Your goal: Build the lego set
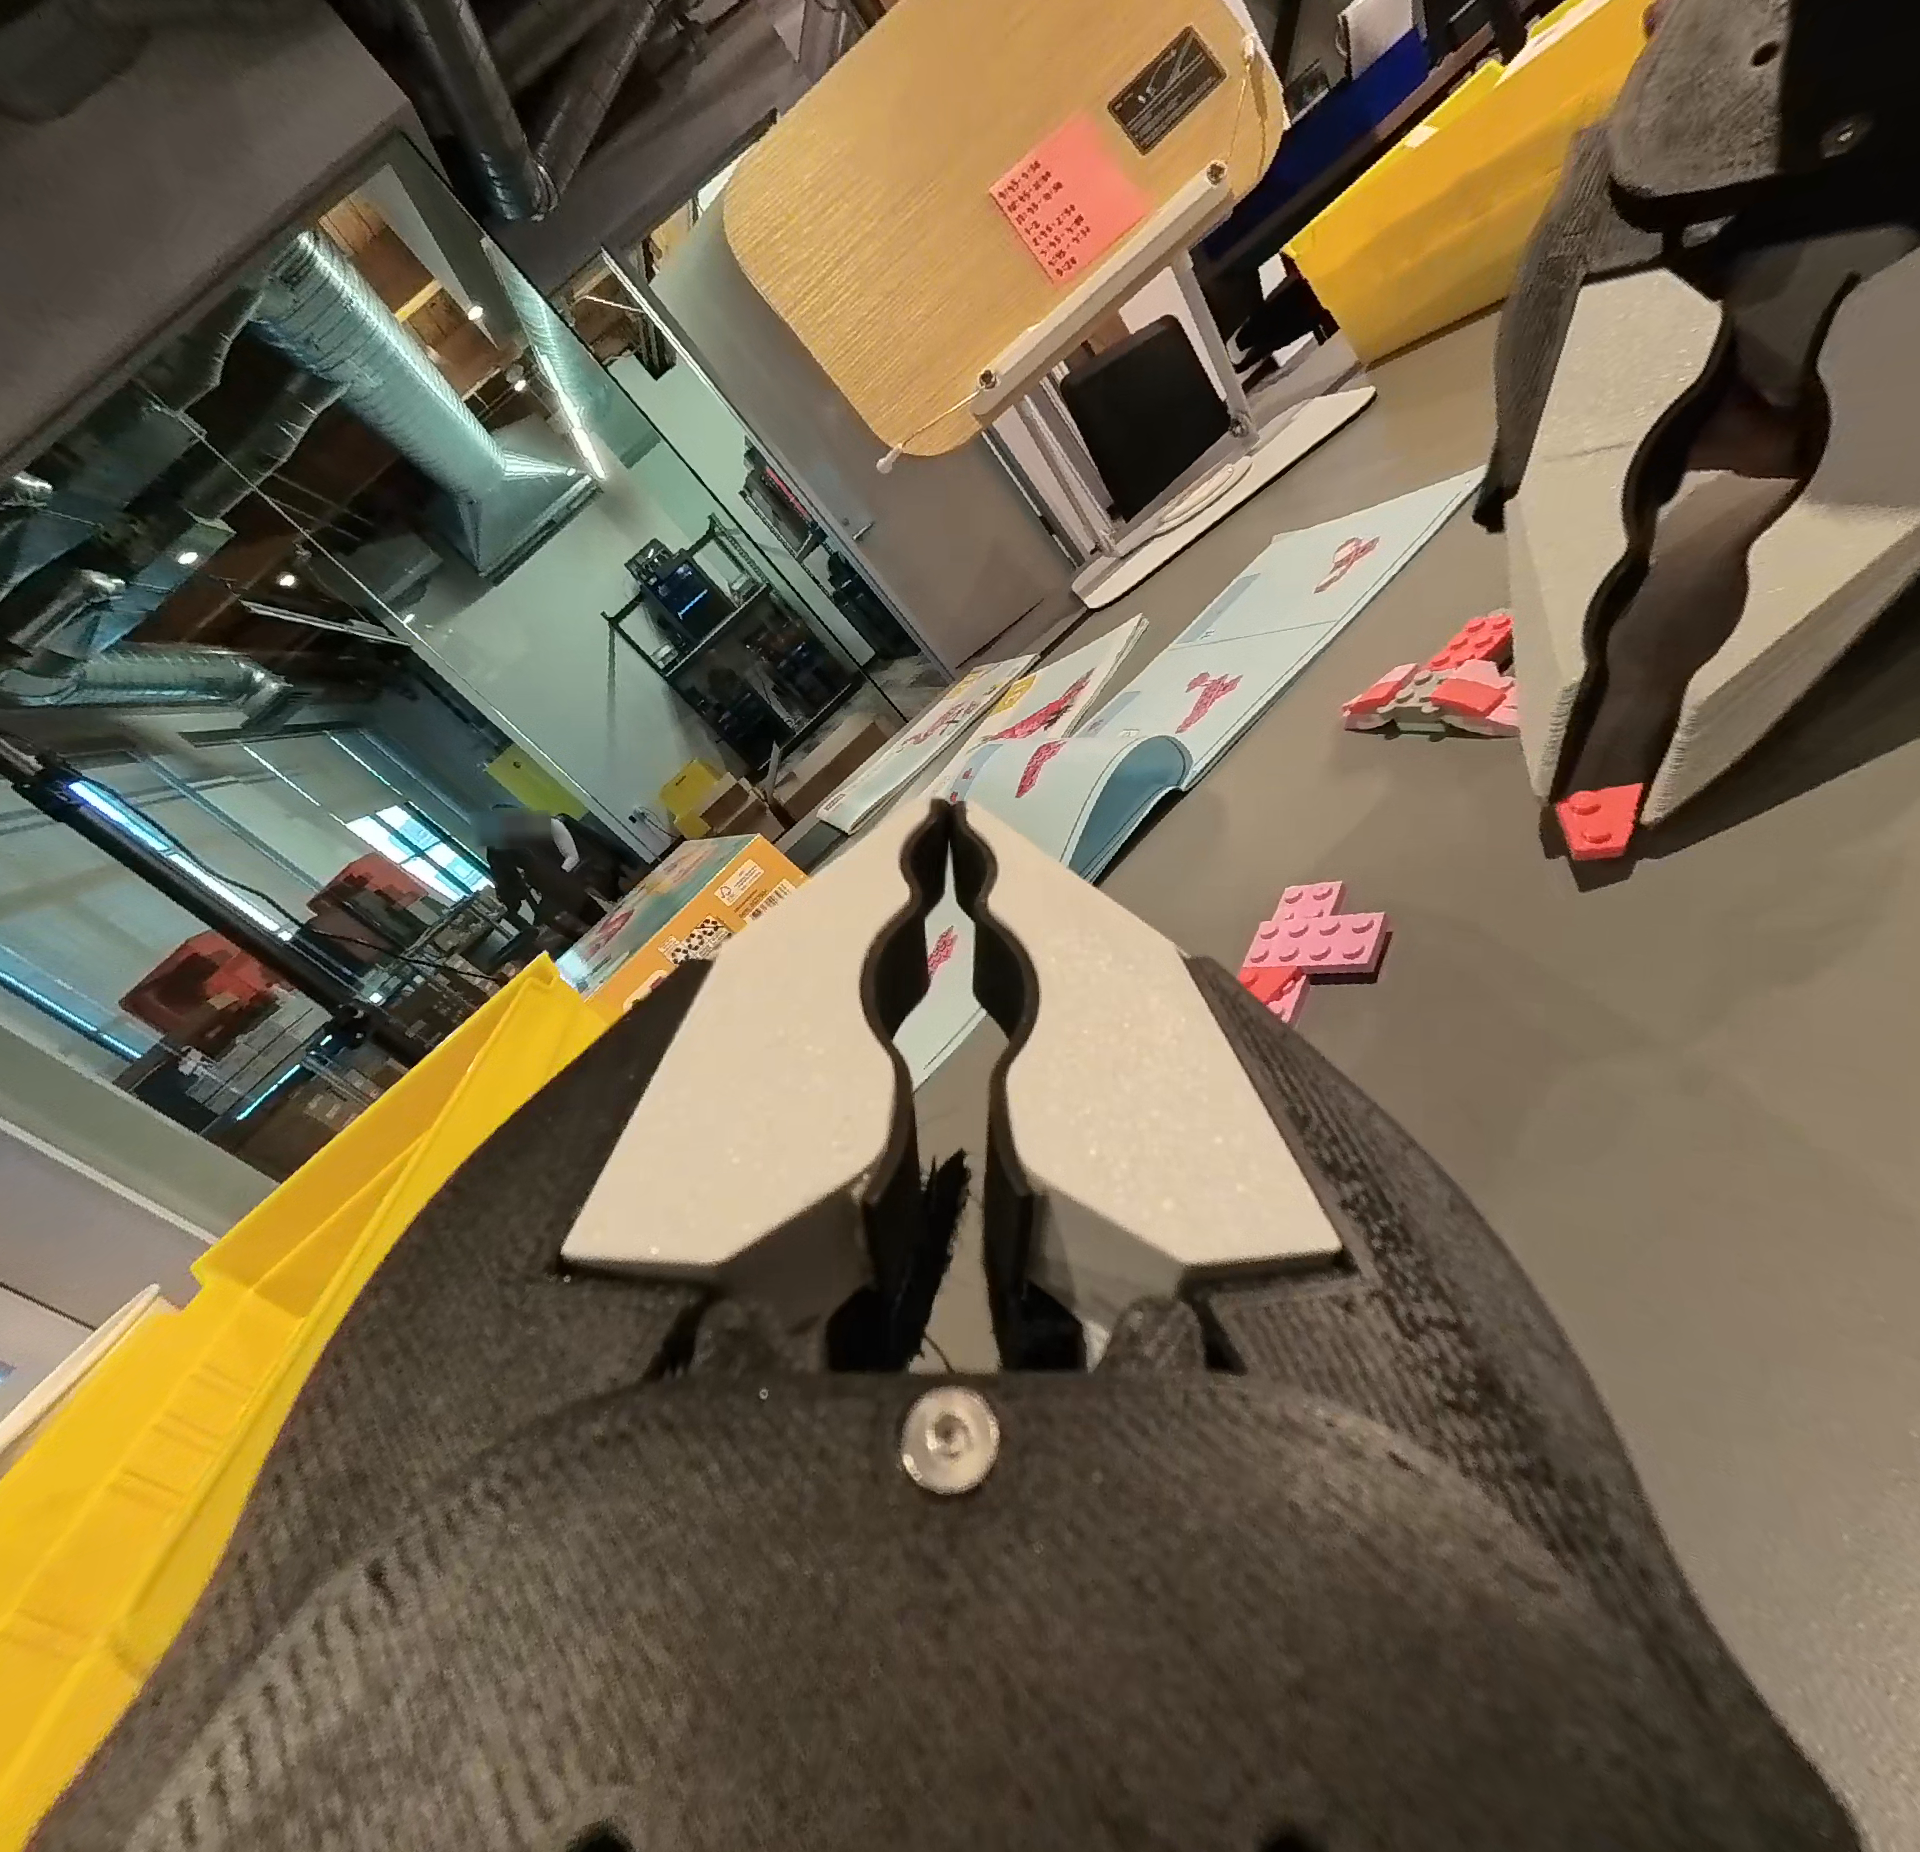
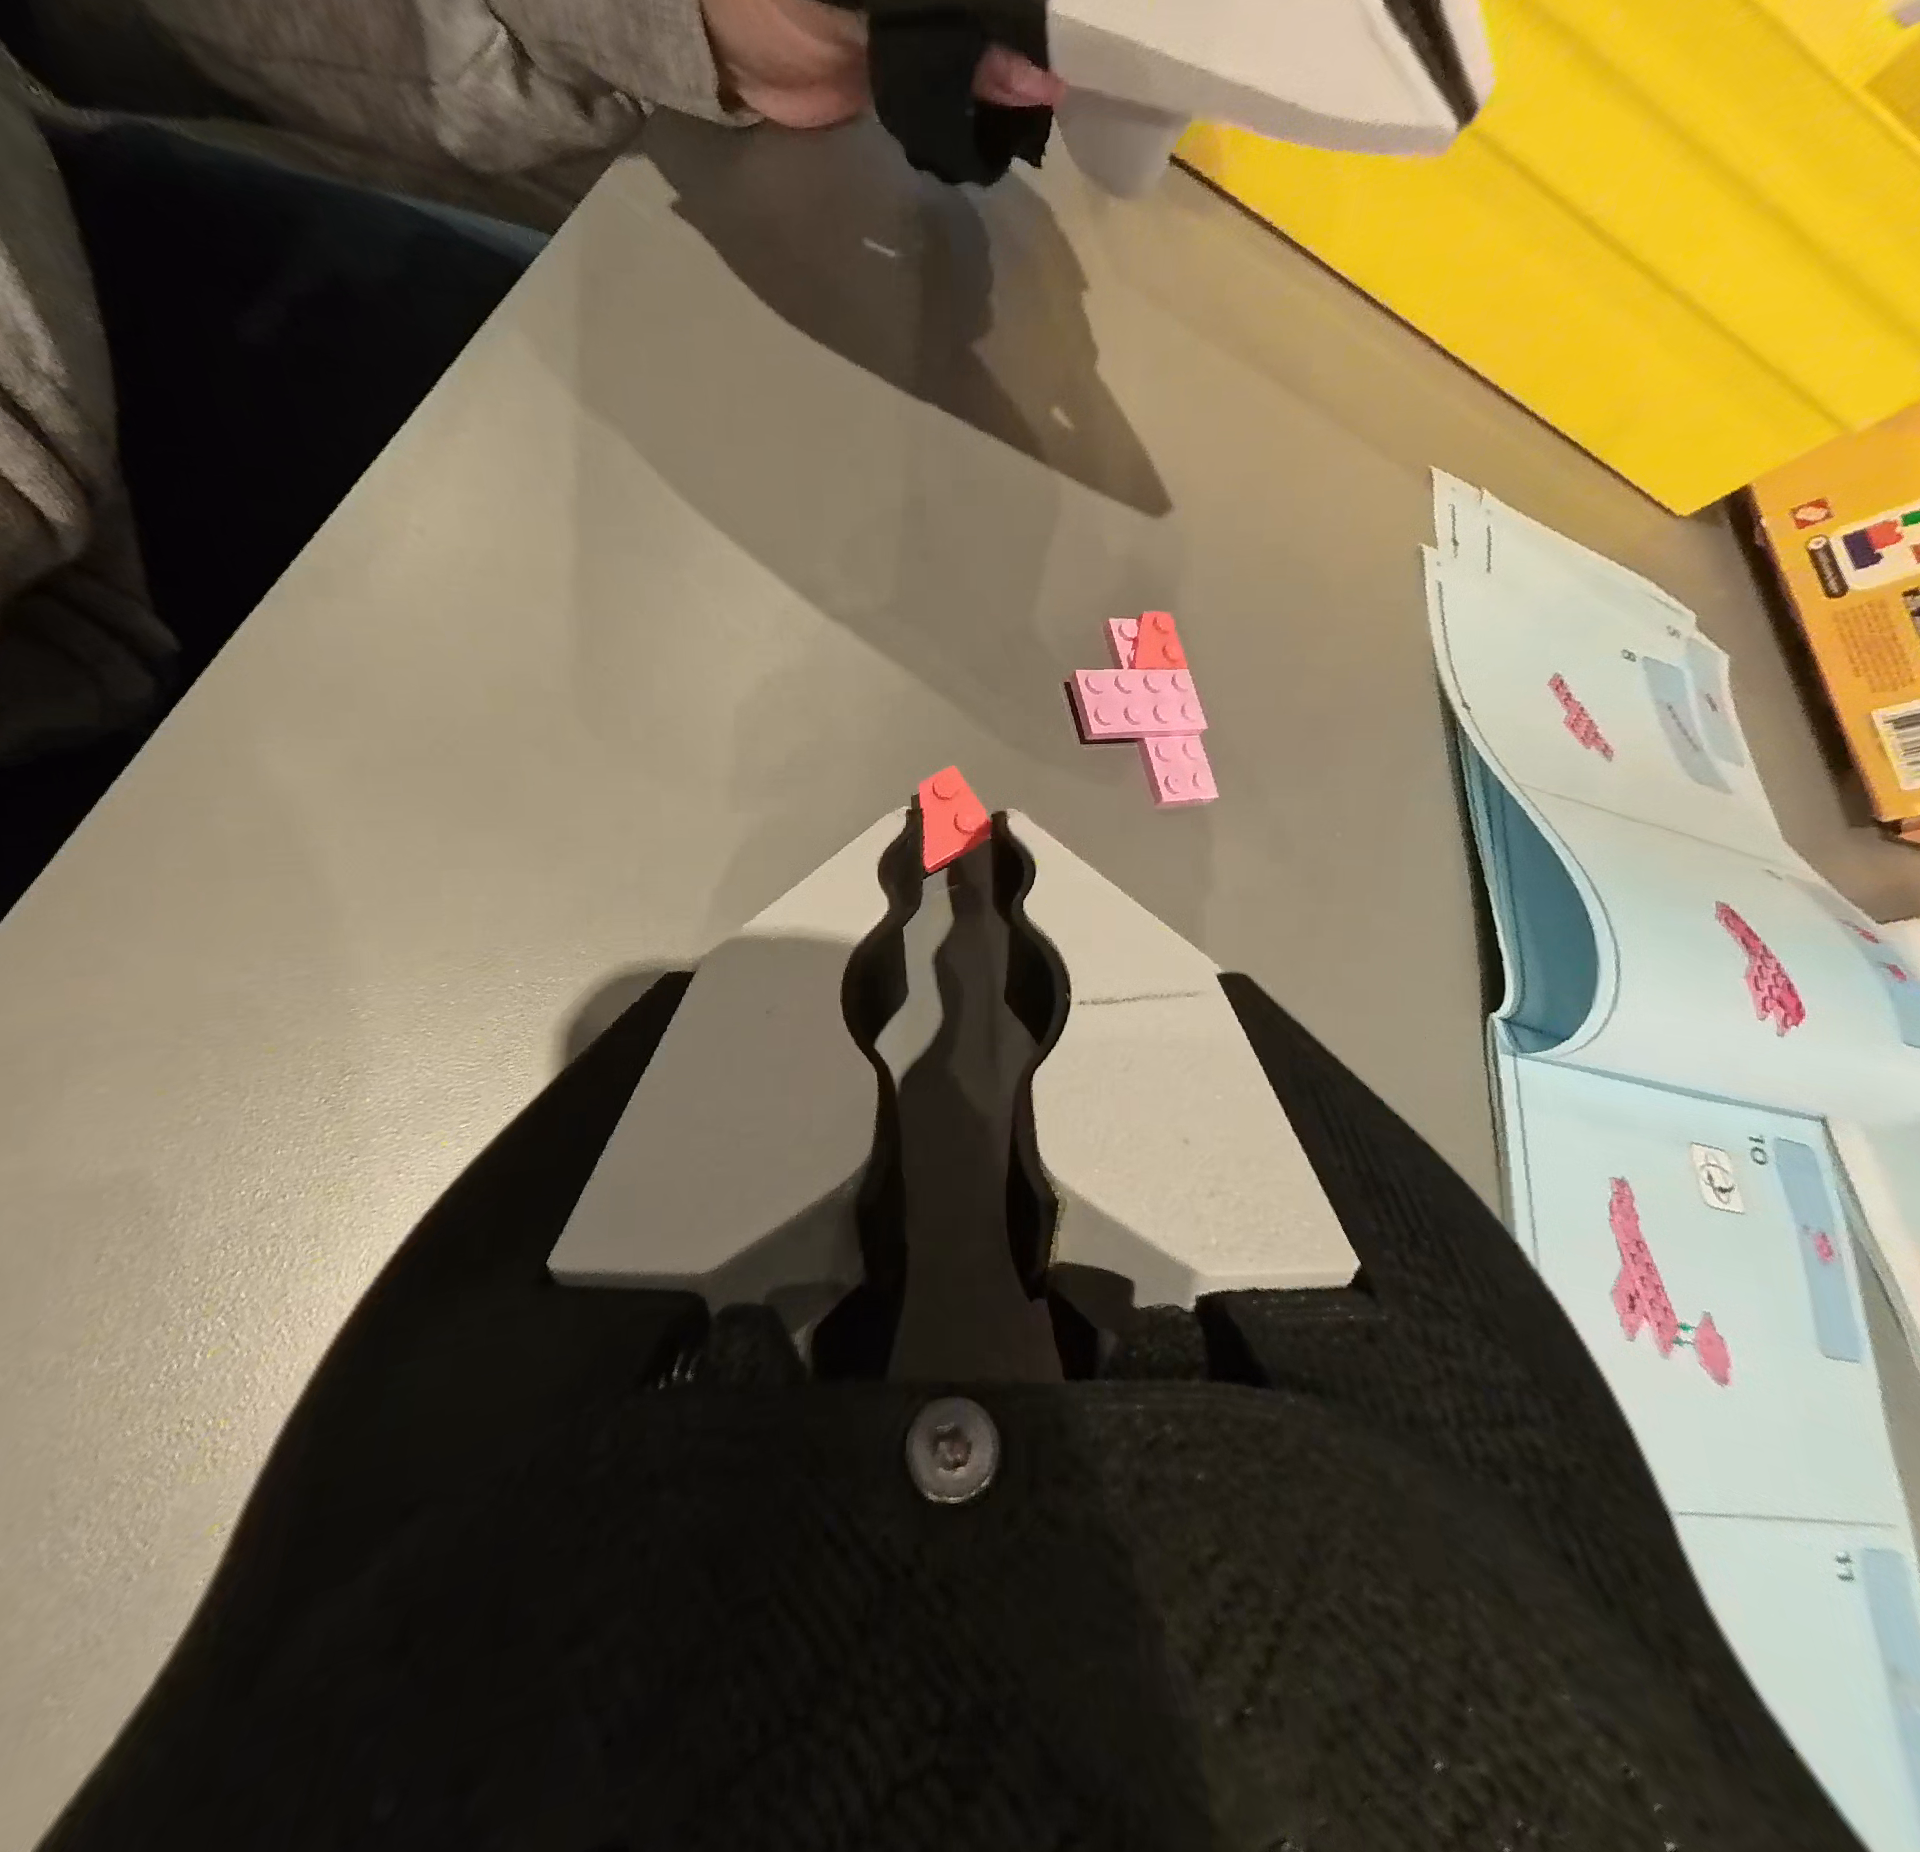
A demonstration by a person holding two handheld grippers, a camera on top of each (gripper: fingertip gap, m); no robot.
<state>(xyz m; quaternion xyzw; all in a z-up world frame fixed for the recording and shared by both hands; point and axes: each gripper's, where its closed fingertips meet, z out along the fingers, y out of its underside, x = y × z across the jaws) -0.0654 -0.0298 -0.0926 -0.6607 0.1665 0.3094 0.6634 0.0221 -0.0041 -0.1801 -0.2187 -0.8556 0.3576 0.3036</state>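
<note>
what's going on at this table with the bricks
A person is building a lego set with two handheld grippers. The right gripper pinches a small red wedge-shaped plate just above the grey table, short of the pink cross-shaped plate assembly. The left gripper is shut and holds nothing. The open light-blue instruction booklet lies beside them.

Industrial-style office: exposed ducts (image 1: 416,389), glass partitions (image 1: 343,597), storage racks (image 1: 717,639).
</note>
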